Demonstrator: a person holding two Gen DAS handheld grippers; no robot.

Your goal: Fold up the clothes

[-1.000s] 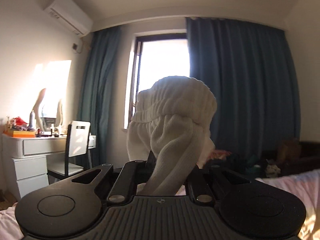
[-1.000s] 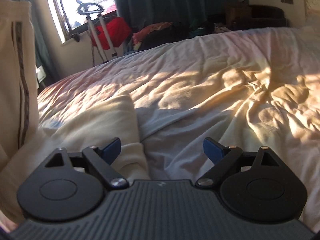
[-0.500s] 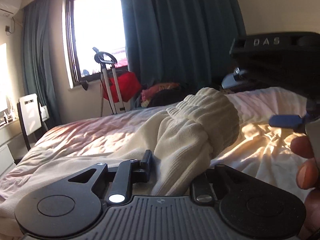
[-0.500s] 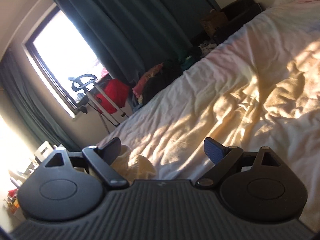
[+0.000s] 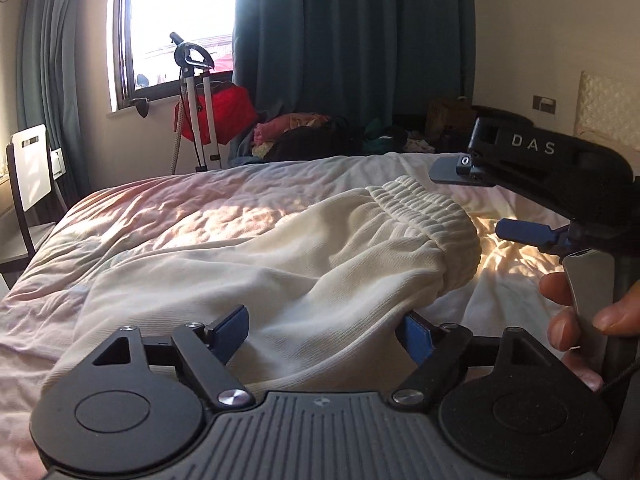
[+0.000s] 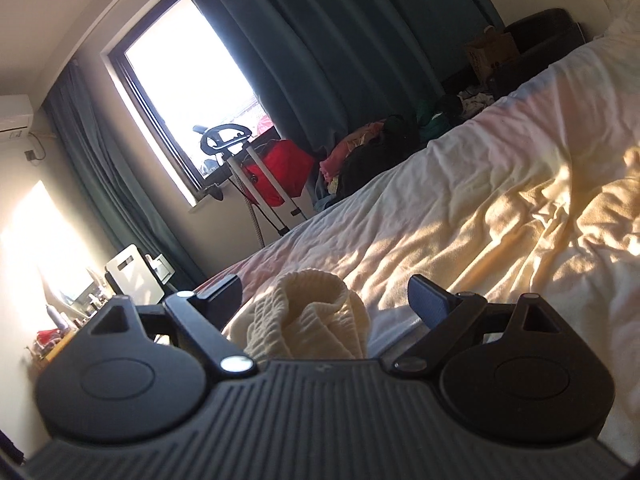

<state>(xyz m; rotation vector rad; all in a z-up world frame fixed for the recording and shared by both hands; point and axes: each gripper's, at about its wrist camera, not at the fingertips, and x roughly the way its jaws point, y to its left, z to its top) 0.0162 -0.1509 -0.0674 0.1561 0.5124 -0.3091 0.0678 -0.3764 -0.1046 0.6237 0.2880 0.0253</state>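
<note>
The cream ribbed-cuff knit garment (image 5: 280, 272) lies on the wrinkled white bed sheet (image 5: 168, 216). The left gripper (image 5: 322, 330) has jaws apart, straddling its fabric. The right gripper (image 6: 324, 300) is likewise spread above the cuff.

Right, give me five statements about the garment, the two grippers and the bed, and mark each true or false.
1. The left gripper is open, with the cream garment lying between its fingers. True.
2. The garment hangs in the air, clear of the bed. False: it lies on the bed.
3. The right gripper is shut on the ribbed waistband. False: its jaws are wide apart, with the waistband lying loose between them.
4. In the left wrist view the right gripper sits beyond the ribbed waistband's right end. True.
5. The curtains cover the whole window. False: part of the window is bare and bright.
</note>
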